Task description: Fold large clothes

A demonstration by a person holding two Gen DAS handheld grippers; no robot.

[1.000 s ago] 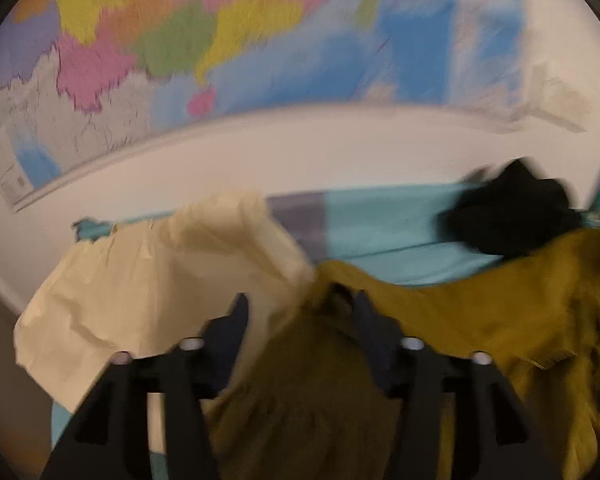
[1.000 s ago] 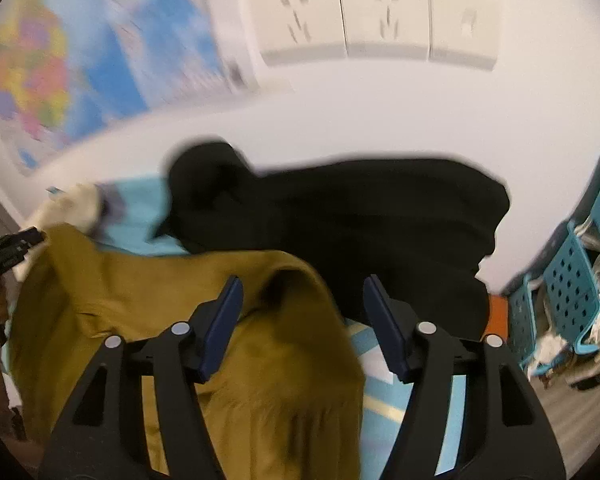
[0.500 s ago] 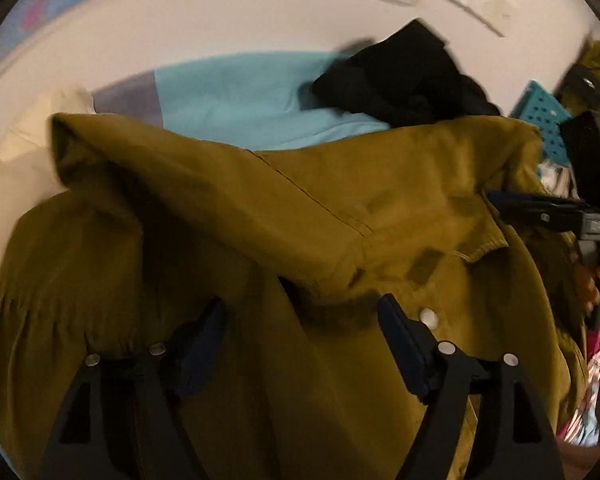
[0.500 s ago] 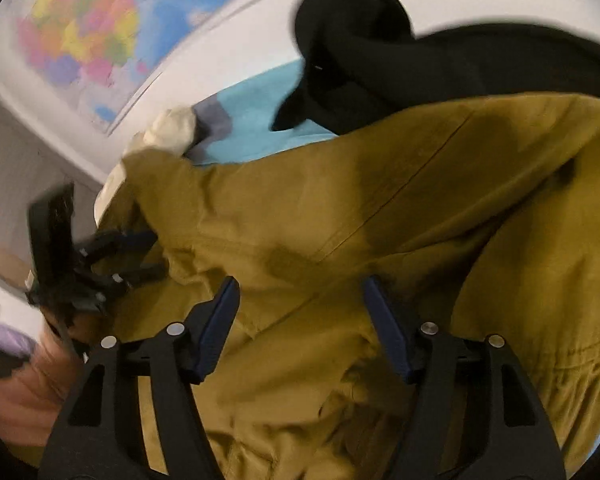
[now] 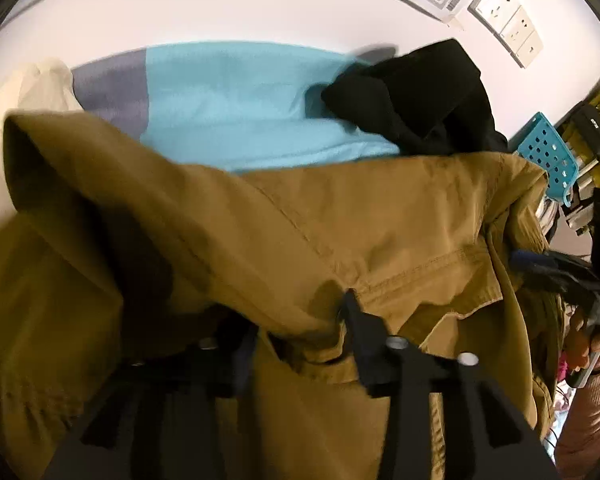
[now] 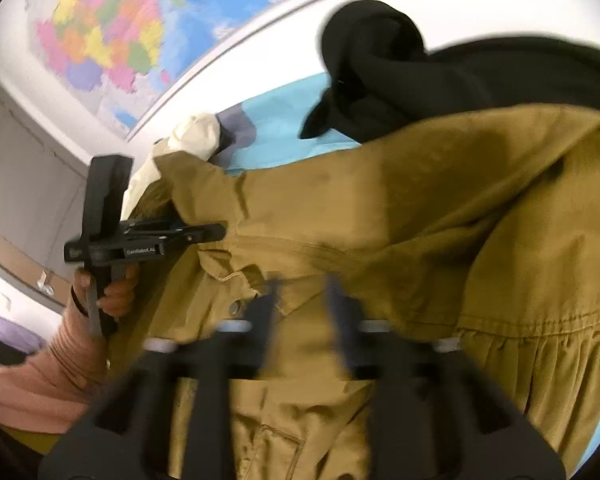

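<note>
The left gripper (image 5: 300,320) has its 2 jaws part closed, and they have just been closing, with a ridge of the mustard garment (image 5: 340,232) bunched between them; its right finger sits against the stitched hem, its left finger is half buried in a shadowed fold, so I cannot tell whether both pads press the cloth. The right gripper (image 6: 302,300) is blurred, its jaws also part closed after just closing, with a flap of the same mustard garment (image 6: 440,200) by a snap button standing between the fingers; whether they pinch it I cannot tell. Only the right wrist view shows the left gripper (image 6: 204,233) from the side, nose at the garment's collar edge, held by a hand (image 6: 108,292) in a pink ribbed sleeve (image 6: 52,372). Only the left wrist view shows the right gripper (image 5: 528,262) at the garment's right edge. The garment lies spread over the near part of a turquoise surface (image 5: 240,112) with a grey band on the left. A cream cloth (image 5: 24,92) lies far left, a black garment (image 5: 420,96) far right. Behind is a white wall with a coloured map (image 6: 112,32), wall sockets (image 5: 504,20) and, right, a blue perforated basket (image 5: 548,152).
</note>
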